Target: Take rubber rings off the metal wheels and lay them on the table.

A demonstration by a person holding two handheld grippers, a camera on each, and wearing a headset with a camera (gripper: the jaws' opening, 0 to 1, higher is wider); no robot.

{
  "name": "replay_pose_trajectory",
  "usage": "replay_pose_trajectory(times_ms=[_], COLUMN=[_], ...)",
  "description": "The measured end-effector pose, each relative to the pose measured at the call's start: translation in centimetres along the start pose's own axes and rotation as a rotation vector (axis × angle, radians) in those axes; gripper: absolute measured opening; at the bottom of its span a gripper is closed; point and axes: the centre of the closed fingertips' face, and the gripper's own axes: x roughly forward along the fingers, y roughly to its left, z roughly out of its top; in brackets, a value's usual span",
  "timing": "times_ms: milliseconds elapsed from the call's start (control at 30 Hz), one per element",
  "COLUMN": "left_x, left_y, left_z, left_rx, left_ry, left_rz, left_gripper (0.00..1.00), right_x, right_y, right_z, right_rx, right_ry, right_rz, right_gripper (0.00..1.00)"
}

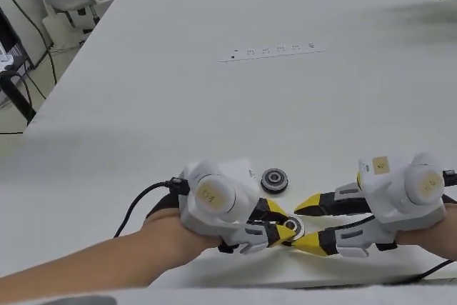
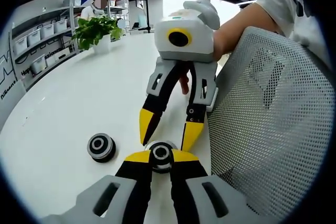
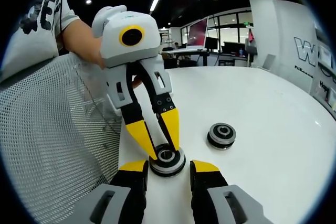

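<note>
White table (image 1: 214, 91), wheel (image 1: 293, 228) clamped in left tool (image 2: 160, 157)

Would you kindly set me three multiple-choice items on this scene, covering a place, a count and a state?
1. Where is the loose wheel? A) on the table B) on a chair C) in a box
2. How many wheels are in view? A) one B) two C) four
3. The left gripper is: A) open and empty B) shut on a second wheel C) lying flat, unheld
Answers: 1 A, it rests on the white tabletop; 2 B, one loose, one held; 3 B, its yellow tips clamp that wheel.
</note>
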Motion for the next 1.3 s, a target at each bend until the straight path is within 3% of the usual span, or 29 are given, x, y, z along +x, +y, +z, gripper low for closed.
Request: replay_pose_trajectory(times_ms=[267,1300], left_x=[0.01,0.1], left_y=[0.01,-0.37], left_z=[-0.01,0.16], left_rx=[0.0,0.006], left_ry=[0.001,-0.004], left_rz=[0.001,-0.01], left_gripper=[0.07,0.07], right_x=[-0.05,-0.75], right_y=[0.38,0.68], right_z=[0.03,-0.33], right_rx=[0.01,-0.025], right_ry=[0.001,0.022], right_rz=[0.003,-0.019], right_gripper=[0.24,0.21])
